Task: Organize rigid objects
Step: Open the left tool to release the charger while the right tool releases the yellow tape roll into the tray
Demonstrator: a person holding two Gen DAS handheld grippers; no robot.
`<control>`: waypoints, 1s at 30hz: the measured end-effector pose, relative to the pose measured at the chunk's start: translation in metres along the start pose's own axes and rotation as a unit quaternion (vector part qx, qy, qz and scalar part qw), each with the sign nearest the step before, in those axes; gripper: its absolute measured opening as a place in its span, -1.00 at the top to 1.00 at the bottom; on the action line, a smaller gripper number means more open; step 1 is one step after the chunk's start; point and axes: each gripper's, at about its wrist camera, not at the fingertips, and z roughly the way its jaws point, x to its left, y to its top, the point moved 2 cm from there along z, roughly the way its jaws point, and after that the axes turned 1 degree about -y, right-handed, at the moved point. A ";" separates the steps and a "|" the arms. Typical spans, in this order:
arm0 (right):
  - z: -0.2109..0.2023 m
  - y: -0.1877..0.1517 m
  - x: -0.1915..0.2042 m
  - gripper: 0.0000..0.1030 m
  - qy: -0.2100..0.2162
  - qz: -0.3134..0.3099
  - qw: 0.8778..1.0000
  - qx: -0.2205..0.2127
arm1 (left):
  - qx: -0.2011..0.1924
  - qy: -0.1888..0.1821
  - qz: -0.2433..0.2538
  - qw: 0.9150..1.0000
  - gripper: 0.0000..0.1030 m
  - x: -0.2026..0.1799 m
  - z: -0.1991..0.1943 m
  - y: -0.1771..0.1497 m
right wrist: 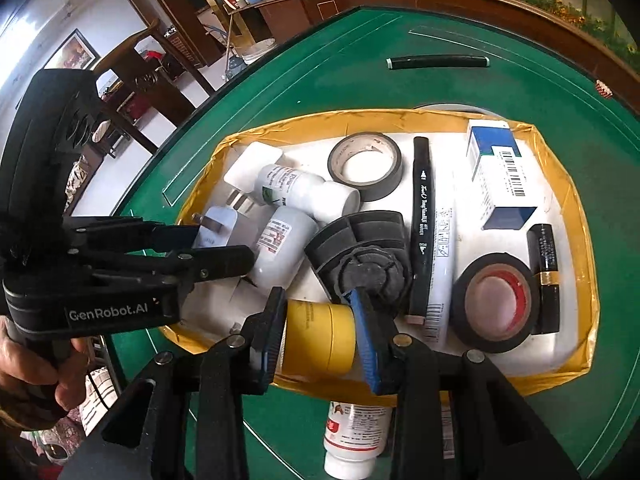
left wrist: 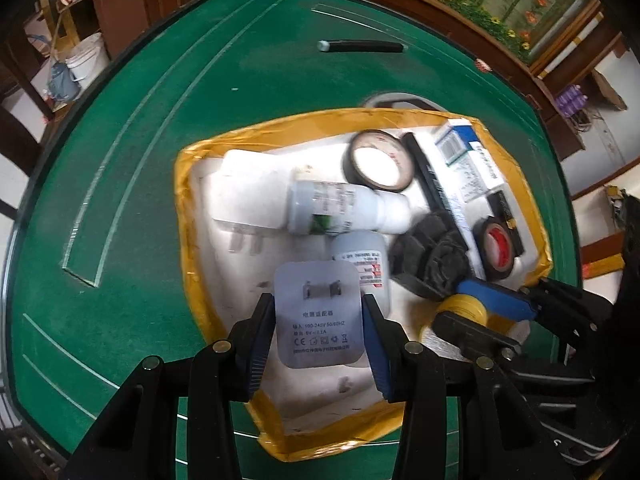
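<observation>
The left gripper (left wrist: 320, 320) grasps a white power adapter (left wrist: 318, 314) over the yellow-rimmed tray (left wrist: 188, 216). The right gripper's (right wrist: 320, 328) fingers clamp a yellow-capped bottle (right wrist: 320, 340) at the tray's near edge.

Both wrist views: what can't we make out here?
- White bottle, right wrist: upper part hidden by the right gripper and tray rim.
- Yellow-capped item, left wrist: body behind right gripper.
- Blue-white box, left wrist: print blurred.
</observation>
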 end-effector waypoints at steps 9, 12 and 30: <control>0.002 0.001 0.003 0.38 -0.009 -0.008 1.000 0.001 | 0.010 0.019 -0.008 1.000 0.17 0.006 0.007 0.002; 0.003 0.000 0.002 0.38 -0.010 -0.008 1.000 0.001 | 0.009 0.017 -0.014 1.000 0.17 0.007 0.007 0.002; -0.011 -0.011 -0.001 0.38 -0.012 -0.009 1.000 -0.002 | -0.005 0.025 -0.024 0.999 -0.41 -0.007 0.001 -0.004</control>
